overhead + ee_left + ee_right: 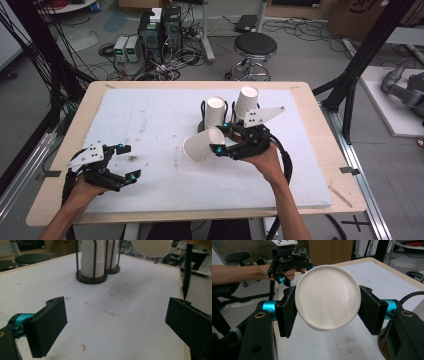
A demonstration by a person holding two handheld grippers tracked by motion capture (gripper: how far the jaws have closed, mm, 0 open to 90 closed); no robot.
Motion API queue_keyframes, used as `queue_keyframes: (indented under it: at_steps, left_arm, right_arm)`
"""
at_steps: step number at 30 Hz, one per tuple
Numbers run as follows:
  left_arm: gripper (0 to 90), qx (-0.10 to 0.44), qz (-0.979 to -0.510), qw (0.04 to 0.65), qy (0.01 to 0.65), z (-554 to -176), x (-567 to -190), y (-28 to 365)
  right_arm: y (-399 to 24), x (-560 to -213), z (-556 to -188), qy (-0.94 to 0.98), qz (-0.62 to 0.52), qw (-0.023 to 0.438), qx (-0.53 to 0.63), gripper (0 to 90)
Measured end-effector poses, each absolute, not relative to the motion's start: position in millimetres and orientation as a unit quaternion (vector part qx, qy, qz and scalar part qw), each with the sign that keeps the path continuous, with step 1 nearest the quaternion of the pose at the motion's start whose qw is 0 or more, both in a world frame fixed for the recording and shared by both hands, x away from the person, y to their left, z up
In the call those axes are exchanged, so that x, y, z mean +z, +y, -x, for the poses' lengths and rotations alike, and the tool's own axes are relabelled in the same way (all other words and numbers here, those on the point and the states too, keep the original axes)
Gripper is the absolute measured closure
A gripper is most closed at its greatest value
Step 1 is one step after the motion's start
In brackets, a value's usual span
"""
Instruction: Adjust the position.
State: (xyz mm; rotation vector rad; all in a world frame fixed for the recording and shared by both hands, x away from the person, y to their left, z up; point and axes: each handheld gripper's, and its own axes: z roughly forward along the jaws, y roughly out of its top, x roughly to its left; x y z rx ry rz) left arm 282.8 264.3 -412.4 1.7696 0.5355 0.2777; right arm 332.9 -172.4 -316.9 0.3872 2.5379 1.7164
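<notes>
A single white paper cup [201, 146] lies sideways above the white board [150, 115], mouth facing left, with my right gripper [220, 137] shut on its sides. In the right gripper view the cup's round base [328, 297] faces the camera, and both black pads [288, 311] press on it. Behind it, two stacks of white cups [215, 112] [246, 102] stand in dark wire holders. My left gripper [131, 161] hovers at the board's front left, jaws wide open with nothing between them [116, 322]. From it, the nearer stack [92, 262] stands ahead.
The board covers most of a wooden table [320, 125]. A stained patch [132, 158] marks the board near the left gripper. Beyond the table's far edge are a black stool [255, 47], computer boxes [160, 30] and loose cables on the floor. Black frame posts [360, 65] stand at the right.
</notes>
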Motion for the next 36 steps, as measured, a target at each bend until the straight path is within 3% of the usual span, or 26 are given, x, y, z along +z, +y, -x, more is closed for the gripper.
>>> queue_keyframes:
  at_steps: [11, 22, 36]
  left_arm:
    - [3.7, 0.075, -0.784, 0.592, 0.168, -288, -393, 236]
    - [3.7, 0.015, -0.767, 0.627, 0.134, -299, -376, 216]
    - [3.7, 0.006, -0.760, 0.639, 0.115, -315, -369, 186]
  right_arm:
    - [-160, -322, -333, 0.823, -0.115, 0.012, 0.557, 37.3]
    - [-151, -330, -334, 0.814, -0.106, -0.013, 0.571, 37.3]
    - [-146, -335, -333, 0.809, -0.098, -0.020, 0.580, 37.4]
